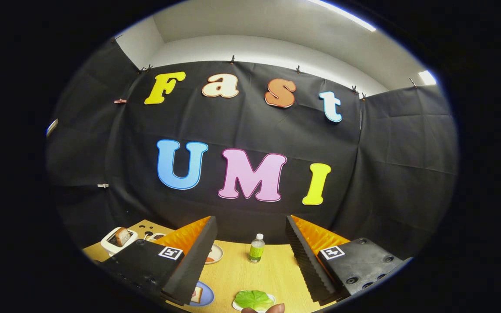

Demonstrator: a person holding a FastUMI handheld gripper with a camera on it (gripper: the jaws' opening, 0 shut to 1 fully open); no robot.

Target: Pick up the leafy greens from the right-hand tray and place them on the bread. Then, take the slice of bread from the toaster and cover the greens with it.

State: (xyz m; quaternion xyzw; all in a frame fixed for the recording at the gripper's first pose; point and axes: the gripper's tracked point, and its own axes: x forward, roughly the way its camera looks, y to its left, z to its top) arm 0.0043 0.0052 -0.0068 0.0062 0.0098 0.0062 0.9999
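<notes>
I see the greens (253, 299) low on the table (272, 274), lying on a small white tray (271, 298), nearer than the fingertips and in the open gap between the fingers. A fingertip of a person (268, 309) shows just below the greens, at their near edge.

Left of the greens, a blue plate (207, 296) carries a bread slice (196, 294), partly hidden behind the left finger (195, 256). Beyond the greens, further back on the table, stands a small bottle (256, 248) with a green label and white cap, upright, roughly in line with the greens. Left of the bottle, a white plate (215, 253) peeks out from behind the left finger; something reddish is on it, I cannot tell what.

Well to the back left of the greens, a white toaster (118, 241) holds a slice of toast (122, 236) standing up out of its slot. Just beside the toaster to the right are small dark items, too small to make out.

My gripper (250, 228) is spread wide, fingers well apart, nothing between them, nothing touched. It rides above the table, pointing toward the black cloth wall (242, 126) behind the table.
</notes>
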